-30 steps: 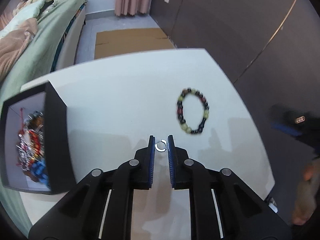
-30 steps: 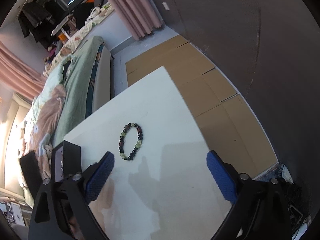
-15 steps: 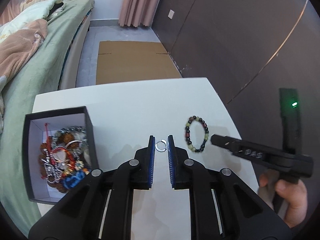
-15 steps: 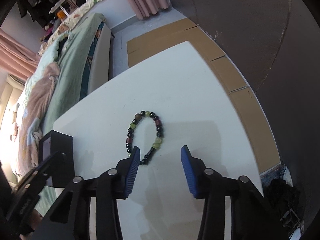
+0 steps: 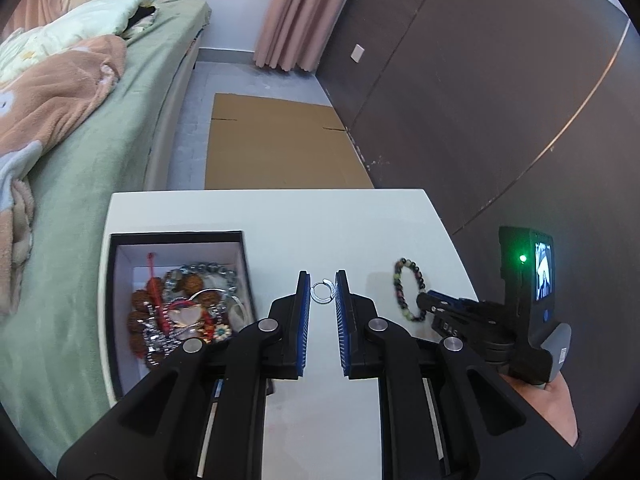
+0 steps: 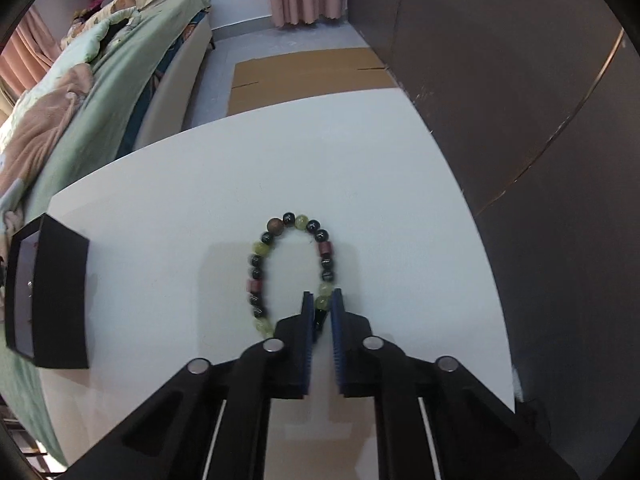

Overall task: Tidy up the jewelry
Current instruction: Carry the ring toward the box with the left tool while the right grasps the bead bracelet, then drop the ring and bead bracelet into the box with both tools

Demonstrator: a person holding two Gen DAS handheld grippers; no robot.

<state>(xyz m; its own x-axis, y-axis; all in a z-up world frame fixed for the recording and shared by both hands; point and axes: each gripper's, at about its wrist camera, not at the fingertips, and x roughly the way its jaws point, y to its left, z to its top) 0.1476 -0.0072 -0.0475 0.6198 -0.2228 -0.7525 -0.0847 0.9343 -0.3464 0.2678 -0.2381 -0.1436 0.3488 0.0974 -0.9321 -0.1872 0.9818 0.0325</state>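
My left gripper (image 5: 322,292) has its fingers clenched on a small silver ring (image 5: 322,293), held above the white worktop (image 5: 280,216) just right of the open black jewelry box (image 5: 116,304), which is piled with beads and chains. My right gripper (image 6: 321,304) has its fingers closed on the near right side of the beaded bracelet (image 6: 260,248); the bracelet lies on the worktop well right of the box.

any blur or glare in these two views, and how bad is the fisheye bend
Left wrist view: sharp, table edges bow outward, no glare, green LED on the right gripper. Right wrist view: black box smeared at the left edge, bracelet slightly soft, soft finger shadows on the table.
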